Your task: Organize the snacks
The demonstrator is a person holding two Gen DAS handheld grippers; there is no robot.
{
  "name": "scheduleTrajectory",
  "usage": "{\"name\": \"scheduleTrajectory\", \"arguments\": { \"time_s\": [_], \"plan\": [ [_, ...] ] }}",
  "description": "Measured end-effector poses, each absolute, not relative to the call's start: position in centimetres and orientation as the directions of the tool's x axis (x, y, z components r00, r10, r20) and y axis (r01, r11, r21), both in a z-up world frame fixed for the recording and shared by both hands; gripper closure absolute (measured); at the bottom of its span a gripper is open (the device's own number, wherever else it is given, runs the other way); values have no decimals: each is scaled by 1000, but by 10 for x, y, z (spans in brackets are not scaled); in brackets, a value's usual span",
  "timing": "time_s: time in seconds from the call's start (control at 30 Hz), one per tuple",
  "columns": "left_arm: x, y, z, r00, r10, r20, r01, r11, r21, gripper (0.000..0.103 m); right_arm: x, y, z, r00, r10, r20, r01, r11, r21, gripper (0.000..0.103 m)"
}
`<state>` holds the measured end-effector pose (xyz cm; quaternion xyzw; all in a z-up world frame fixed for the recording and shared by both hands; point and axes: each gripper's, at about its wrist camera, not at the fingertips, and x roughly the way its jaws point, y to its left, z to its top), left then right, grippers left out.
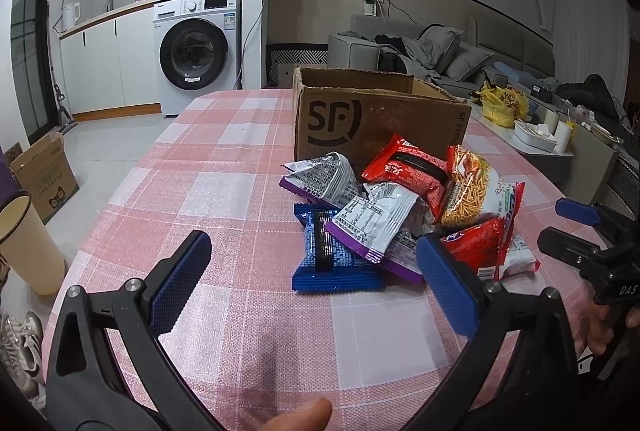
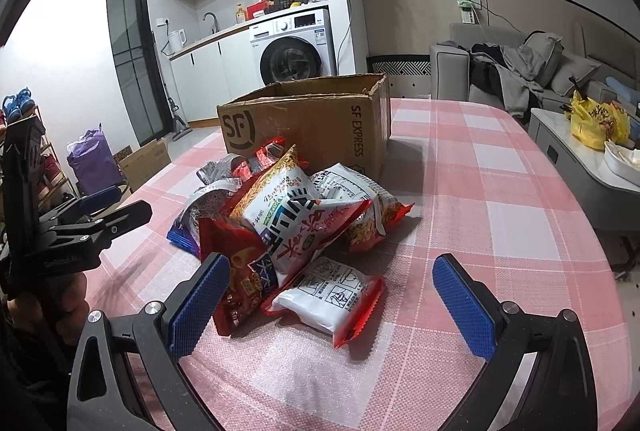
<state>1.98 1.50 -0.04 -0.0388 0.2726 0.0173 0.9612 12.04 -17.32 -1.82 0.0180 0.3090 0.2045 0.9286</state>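
Note:
A pile of snack packets lies on the pink checked tablecloth in front of an open brown SF cardboard box. Nearest my left gripper is a blue packet, with silver-purple packets and red packets behind. My left gripper is open and empty, just short of the blue packet. In the right wrist view my right gripper is open and empty, its jaws either side of a white-and-red packet. The box stands behind the pile.
The other gripper shows at each view's edge: the right one and the left one. A cream cup stands at the table's left edge. A sofa, a low side table and floor boxes surround the table.

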Motion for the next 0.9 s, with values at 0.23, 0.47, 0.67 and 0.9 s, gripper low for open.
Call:
{"name": "scheduleTrajectory", "arguments": {
  "time_s": [0.23, 0.47, 0.67, 0.9],
  "plan": [
    [30, 14, -1, 841, 14, -541, -50, 997, -53, 1, 125, -168, -17, 718, 390, -577, -377, 914, 148, 0],
    [41, 12, -3, 827, 7, -562, -33, 999, -36, 1, 136, -163, -16, 703, 390, -595, -384, 912, 144, 0],
    [57, 5, -5, 810, -10, -586, 5, 1000, -9, 1, 142, -155, -11, 701, 380, -604, -408, 908, 99, 1],
    [76, -4, -4, 800, -43, -599, 56, 998, 3, 3, 156, -144, -12, 681, 374, -630, -433, 899, 66, 3]
  ]
}}
